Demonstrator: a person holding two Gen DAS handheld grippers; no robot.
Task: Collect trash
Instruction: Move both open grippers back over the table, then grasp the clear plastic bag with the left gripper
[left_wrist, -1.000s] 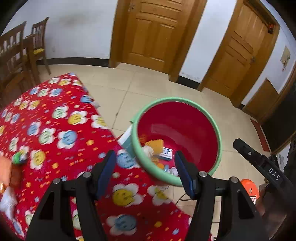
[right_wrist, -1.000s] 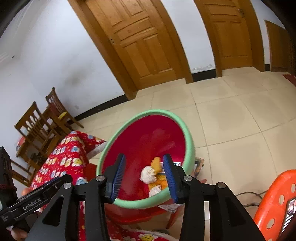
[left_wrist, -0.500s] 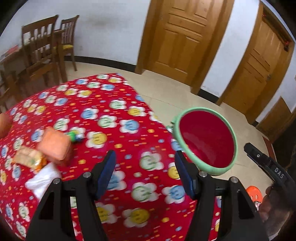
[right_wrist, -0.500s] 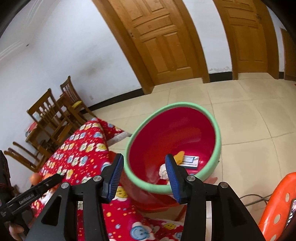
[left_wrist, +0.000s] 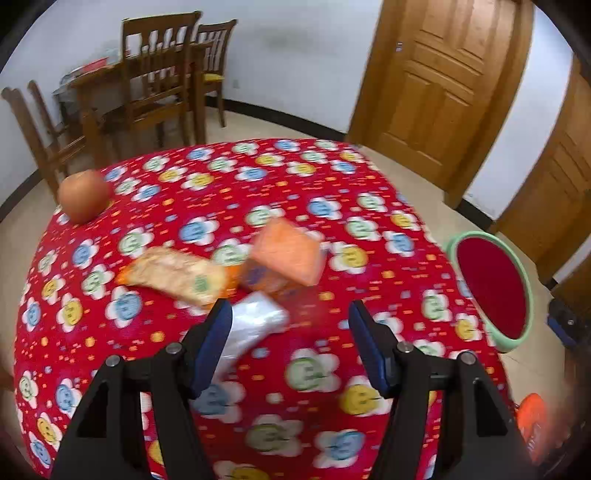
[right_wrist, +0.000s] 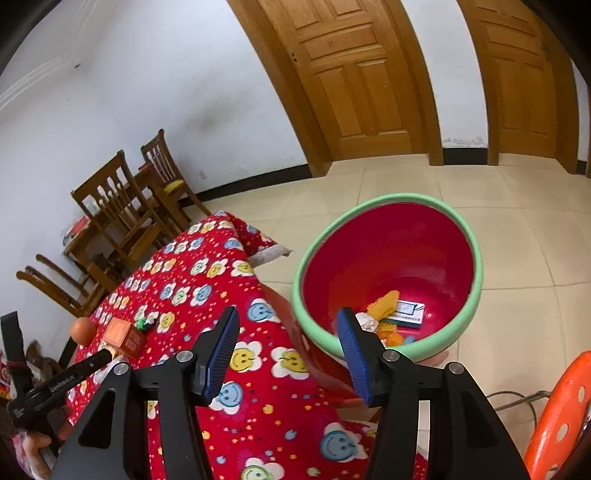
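Note:
On the red flowered tablecloth (left_wrist: 369, 177) lie an orange carton (left_wrist: 284, 256), a crumpled snack wrapper (left_wrist: 177, 275) and a clear plastic packet (left_wrist: 251, 328). My left gripper (left_wrist: 290, 341) is open and empty, just above and near the packet. The red bin with a green rim (left_wrist: 491, 288) stands beside the table's right edge. In the right wrist view the bin (right_wrist: 388, 258) holds several bits of trash (right_wrist: 391, 314). My right gripper (right_wrist: 288, 354) is open and empty over the table edge beside the bin. The carton (right_wrist: 123, 336) and the left gripper's body (right_wrist: 59, 380) show there too.
An orange round fruit (left_wrist: 83, 195) sits at the table's far left corner. Wooden chairs and a table (left_wrist: 147, 85) stand by the white wall, wooden doors (left_wrist: 432, 85) behind. An orange plastic stool (right_wrist: 557, 417) is at the right, with a cable on the tiled floor.
My left gripper has swung left from over the bin to over the trash on the table. My right gripper has drawn back from the bin and opened wider.

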